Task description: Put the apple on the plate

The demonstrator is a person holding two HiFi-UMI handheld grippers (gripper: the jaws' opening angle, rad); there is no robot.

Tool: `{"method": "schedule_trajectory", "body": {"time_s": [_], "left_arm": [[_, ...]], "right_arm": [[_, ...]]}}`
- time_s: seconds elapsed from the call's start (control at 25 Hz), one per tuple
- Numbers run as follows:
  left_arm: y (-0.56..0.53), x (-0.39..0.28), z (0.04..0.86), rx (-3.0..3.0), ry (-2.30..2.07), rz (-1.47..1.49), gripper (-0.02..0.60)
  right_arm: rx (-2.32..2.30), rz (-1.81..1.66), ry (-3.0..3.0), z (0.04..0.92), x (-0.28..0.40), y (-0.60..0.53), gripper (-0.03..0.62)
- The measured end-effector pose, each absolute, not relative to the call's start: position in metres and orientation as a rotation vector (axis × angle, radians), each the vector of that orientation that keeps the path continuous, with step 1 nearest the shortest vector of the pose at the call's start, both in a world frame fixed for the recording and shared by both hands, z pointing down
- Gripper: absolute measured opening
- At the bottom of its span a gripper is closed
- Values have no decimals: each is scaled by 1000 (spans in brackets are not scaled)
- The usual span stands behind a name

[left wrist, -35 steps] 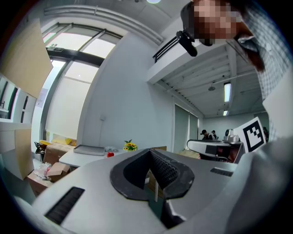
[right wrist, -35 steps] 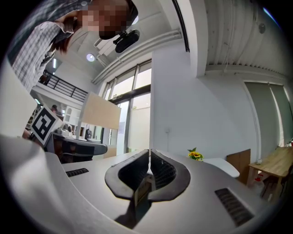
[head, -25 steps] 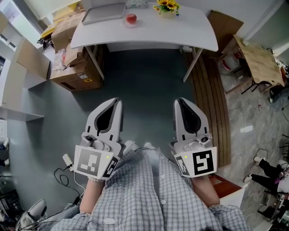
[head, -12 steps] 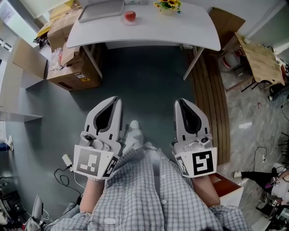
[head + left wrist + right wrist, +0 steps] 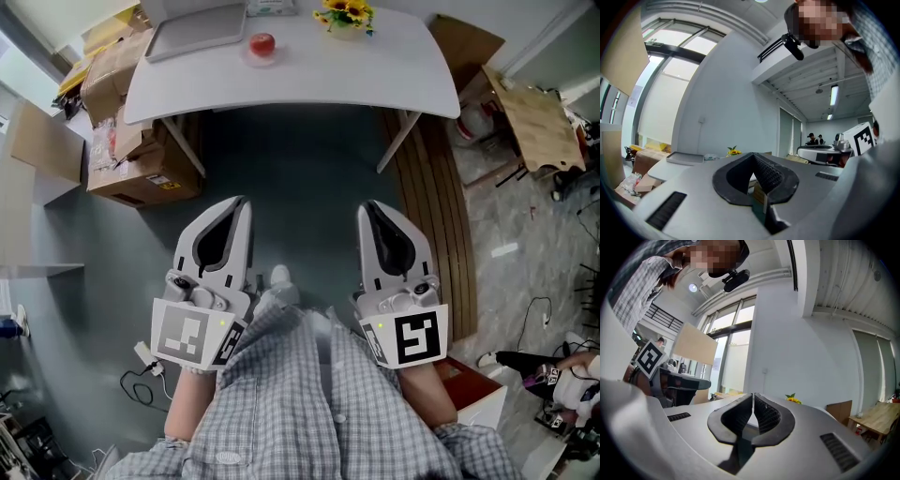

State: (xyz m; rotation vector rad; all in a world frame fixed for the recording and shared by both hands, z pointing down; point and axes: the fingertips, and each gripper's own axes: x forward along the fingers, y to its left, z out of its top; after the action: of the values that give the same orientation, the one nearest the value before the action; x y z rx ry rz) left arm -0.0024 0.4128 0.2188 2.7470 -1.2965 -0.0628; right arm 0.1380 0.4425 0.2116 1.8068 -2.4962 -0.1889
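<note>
Apple (image 5: 262, 43) is on the white table (image 5: 375, 66), well ahead of the left gripper (image 5: 243, 201) and right gripper (image 5: 366, 205). Both are clamped together with nothing in them. The apple looks round, and it's too small to tell where the stem points.

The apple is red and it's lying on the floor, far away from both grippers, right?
Not quite. The apple is red, and it is far from the left gripper and the right gripper, but it isn't on the floor. It sits on top of the white table. The head view shows this.
</note>
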Motion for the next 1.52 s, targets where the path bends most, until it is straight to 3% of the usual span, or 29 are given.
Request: {"method": "schedule_trajectory", "body": {"time_s": [0.56,1.52], "left_arm": [[315,-30,219,2778,-1243,-92,8],[238,-67,215,2694,-1453,-101,8]], "right_arm": [[1898,-225,-2437,205,120,352,28],[1784,-287,-2507,201,109,246,28]]}}
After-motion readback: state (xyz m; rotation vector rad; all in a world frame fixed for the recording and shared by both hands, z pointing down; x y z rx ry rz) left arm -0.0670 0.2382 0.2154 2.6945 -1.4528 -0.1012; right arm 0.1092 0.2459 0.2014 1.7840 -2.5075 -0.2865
